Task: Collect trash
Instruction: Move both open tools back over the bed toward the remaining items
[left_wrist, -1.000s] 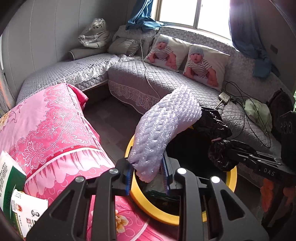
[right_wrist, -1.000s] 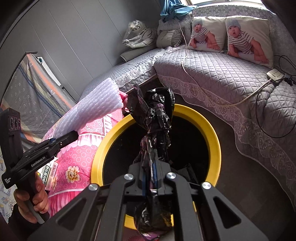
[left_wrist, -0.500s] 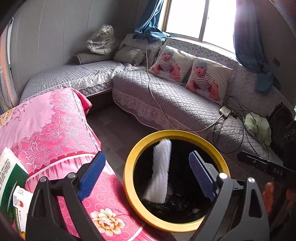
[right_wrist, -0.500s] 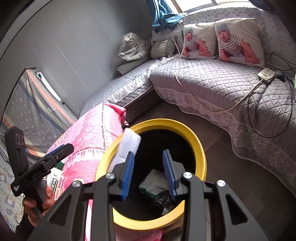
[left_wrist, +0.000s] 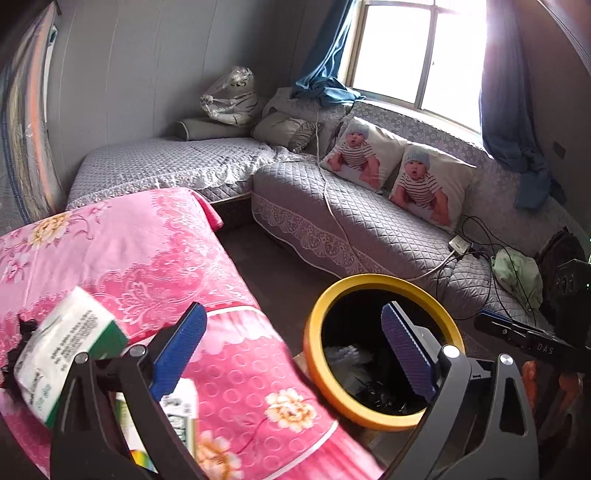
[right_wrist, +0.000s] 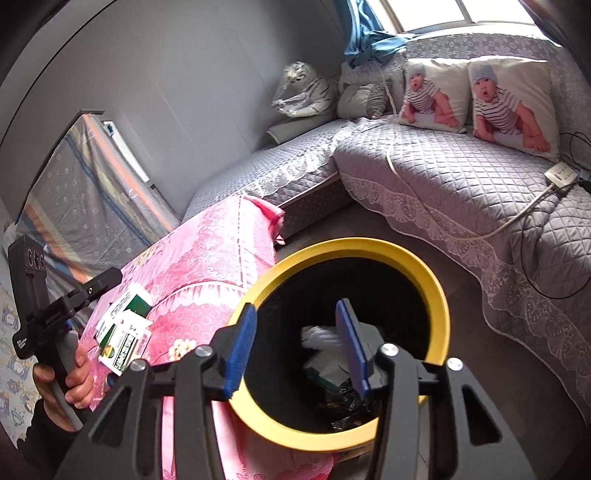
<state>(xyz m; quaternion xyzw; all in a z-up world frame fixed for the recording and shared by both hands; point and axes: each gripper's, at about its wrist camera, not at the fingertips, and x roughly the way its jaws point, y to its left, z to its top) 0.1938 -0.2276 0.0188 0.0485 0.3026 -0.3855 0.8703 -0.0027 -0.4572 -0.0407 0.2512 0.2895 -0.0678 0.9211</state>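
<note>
A round bin with a yellow rim (left_wrist: 369, 278) (right_wrist: 354, 245) stands on the floor beside a pink flowered cover (left_wrist: 147, 258). Inside it lie a white foam sheet (right_wrist: 317, 338), a black plastic bag (right_wrist: 347, 402) and paper scraps. My left gripper (left_wrist: 291, 317) hovers over the cover's edge and the bin's left rim, its jaws opening wide with nothing between them. My right gripper (right_wrist: 295, 310) hangs above the bin mouth, its jaws opening and empty. Green-and-white cartons (left_wrist: 70, 343) (right_wrist: 125, 332) lie on the pink cover by the left gripper.
A grey quilted corner sofa (left_wrist: 351, 229) runs behind the bin, carrying two baby-print pillows (left_wrist: 424, 181), a power strip (left_wrist: 458, 243) with cables and a green cloth (left_wrist: 517, 269). Bare floor (left_wrist: 273, 266) lies between the sofa and the pink cover. A hand (right_wrist: 74, 373) grips the left gripper's handle.
Both grippers opened: the left let go of the white foam sheet and the right let go of the black bag, and both fell into the bin. The left gripper then rose and swung left over the pink cover.
</note>
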